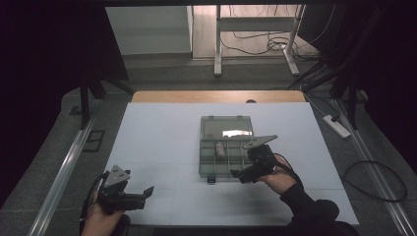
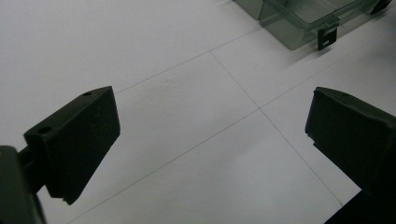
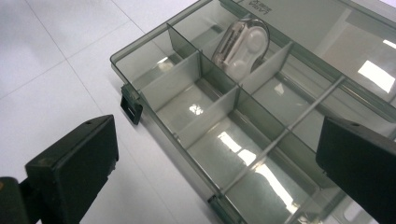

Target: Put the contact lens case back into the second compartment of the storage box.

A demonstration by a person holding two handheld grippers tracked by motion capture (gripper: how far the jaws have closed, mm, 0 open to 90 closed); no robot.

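From above, your right tool (image 1: 239,175) hovers at the open compartment box (image 1: 216,167) mid-surface (image 1: 162,132); your left tool (image 1: 147,191) waits well apart. Left gripper view: jaws spread over white surface. Right gripper view: jaws spread, empty; a white case (image 3: 245,49) sits in one compartment; the lid's lettering is unreadable.

I count one clear compartment box (image 3: 261,116) on my table, one white case (image 3: 243,46) inside it, and two black latches (image 3: 131,108) along its front.

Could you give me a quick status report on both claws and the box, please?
Left claw open over bare table. Right claw open above organizer box, lid back; white case in one compartment. Nothing in the way.
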